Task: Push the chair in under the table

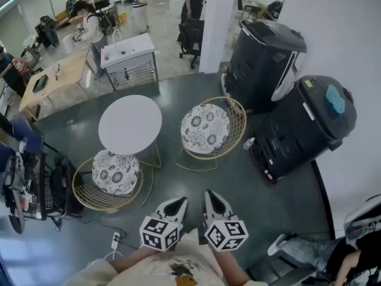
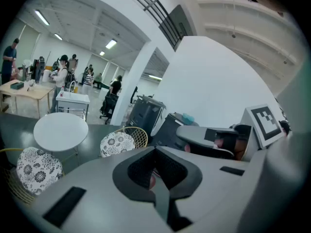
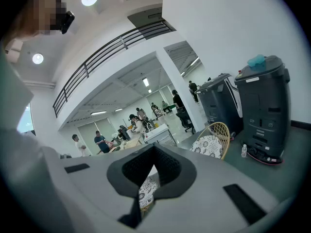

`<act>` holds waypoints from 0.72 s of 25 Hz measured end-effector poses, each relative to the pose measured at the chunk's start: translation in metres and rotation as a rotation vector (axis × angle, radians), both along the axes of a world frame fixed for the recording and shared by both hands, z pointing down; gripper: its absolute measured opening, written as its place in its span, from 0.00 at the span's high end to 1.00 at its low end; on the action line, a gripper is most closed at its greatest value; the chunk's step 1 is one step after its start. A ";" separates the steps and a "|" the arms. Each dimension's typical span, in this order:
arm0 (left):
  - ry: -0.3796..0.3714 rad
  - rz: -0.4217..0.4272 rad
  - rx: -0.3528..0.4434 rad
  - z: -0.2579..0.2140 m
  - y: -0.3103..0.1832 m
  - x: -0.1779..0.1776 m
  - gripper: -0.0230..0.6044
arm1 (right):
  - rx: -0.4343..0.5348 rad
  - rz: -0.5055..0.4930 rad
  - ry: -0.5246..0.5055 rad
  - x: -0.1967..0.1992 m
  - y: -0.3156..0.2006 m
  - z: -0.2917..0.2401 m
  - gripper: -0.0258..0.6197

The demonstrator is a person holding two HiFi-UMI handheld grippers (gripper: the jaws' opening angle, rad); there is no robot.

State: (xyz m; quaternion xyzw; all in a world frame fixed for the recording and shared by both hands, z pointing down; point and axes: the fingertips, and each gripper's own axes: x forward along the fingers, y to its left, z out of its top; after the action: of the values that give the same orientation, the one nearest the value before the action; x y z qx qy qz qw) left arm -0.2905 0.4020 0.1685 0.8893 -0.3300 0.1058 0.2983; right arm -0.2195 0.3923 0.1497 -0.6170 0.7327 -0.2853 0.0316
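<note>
A round white table [image 1: 130, 124] stands on the dark floor. One gold wire chair with a patterned cushion [image 1: 205, 128] sits to its right, apart from it. A second such chair [image 1: 115, 173] stands at the table's near left, its cushion partly under the tabletop's edge. Both grippers hover low in the head view, well short of the chairs. My left gripper [image 1: 177, 204] and right gripper [image 1: 212, 198] are shut with nothing in them. The left gripper view shows the table [image 2: 60, 131] and both chairs [image 2: 118, 142] beyond its shut jaws. The right gripper view shows the right chair [image 3: 210, 144].
Two large black machines [image 1: 265, 61] [image 1: 309, 124] stand against the white wall at right. A white cart [image 1: 128, 58], desks and several people are at the back. A power strip [image 1: 115, 240] lies on the floor near left. A shoe [image 1: 286, 243] is at lower right.
</note>
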 end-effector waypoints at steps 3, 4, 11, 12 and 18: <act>-0.021 0.014 0.002 -0.001 0.012 -0.001 0.95 | -0.019 0.011 -0.034 -0.001 0.012 0.004 0.95; -0.026 0.014 0.001 -0.001 0.014 -0.002 0.95 | -0.016 0.012 -0.040 -0.002 0.016 0.003 0.95; -0.038 0.021 -0.018 0.004 0.020 -0.007 0.95 | -0.007 0.030 -0.051 -0.006 0.023 0.006 0.95; -0.035 0.019 -0.024 0.006 0.020 -0.009 0.95 | -0.016 0.028 -0.048 -0.007 0.023 0.009 0.95; -0.008 -0.017 -0.052 0.010 0.013 -0.029 0.95 | -0.049 -0.007 -0.019 -0.024 0.008 0.010 0.95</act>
State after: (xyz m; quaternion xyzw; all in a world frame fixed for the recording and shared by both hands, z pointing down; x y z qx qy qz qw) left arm -0.3197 0.4150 0.1784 0.8781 -0.3359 0.1152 0.3208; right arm -0.2440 0.4005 0.1594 -0.6124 0.7273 -0.3091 0.0224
